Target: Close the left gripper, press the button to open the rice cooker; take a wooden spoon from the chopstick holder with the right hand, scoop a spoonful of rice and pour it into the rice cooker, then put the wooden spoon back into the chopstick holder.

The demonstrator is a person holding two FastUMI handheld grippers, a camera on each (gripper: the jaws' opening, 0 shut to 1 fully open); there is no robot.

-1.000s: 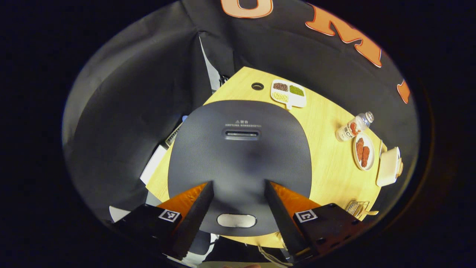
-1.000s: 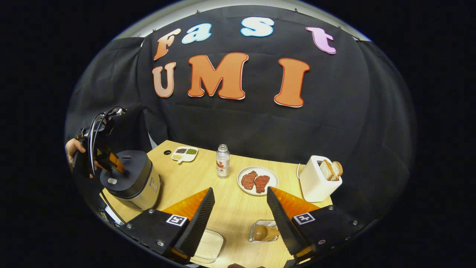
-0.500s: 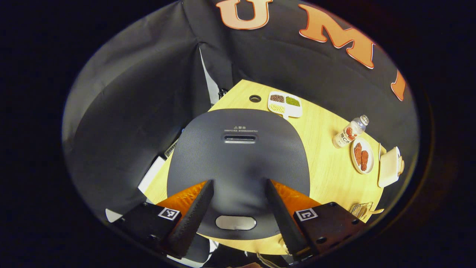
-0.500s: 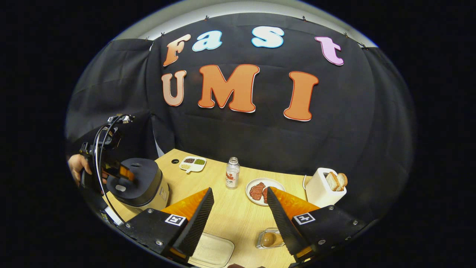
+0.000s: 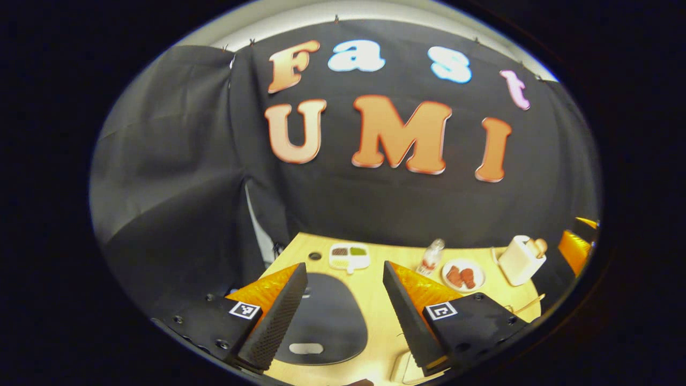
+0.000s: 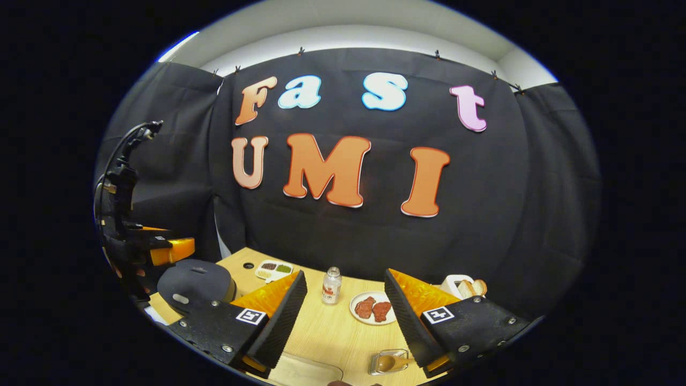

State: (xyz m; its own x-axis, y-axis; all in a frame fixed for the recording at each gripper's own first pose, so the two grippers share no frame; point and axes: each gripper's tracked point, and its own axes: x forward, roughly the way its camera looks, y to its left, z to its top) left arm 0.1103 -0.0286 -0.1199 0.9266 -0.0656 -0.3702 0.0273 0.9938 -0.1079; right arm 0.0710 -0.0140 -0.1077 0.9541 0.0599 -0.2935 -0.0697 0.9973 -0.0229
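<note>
Wooden worktop carries the lidded rice cooker at seven o'clock, its button untouched beneath the spread, empty left gripper. Right gripper hangs spread too, wooden spoon at six o'clock.

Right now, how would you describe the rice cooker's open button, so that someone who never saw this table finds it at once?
Start at the wooden table and go to its left end, where the rice cooker stands with its dark grey lid closed. On the near edge of that lid lies the button. It is a small pale oval, the only light patch on the dark lid, unlike the dark slot farther back.
</note>
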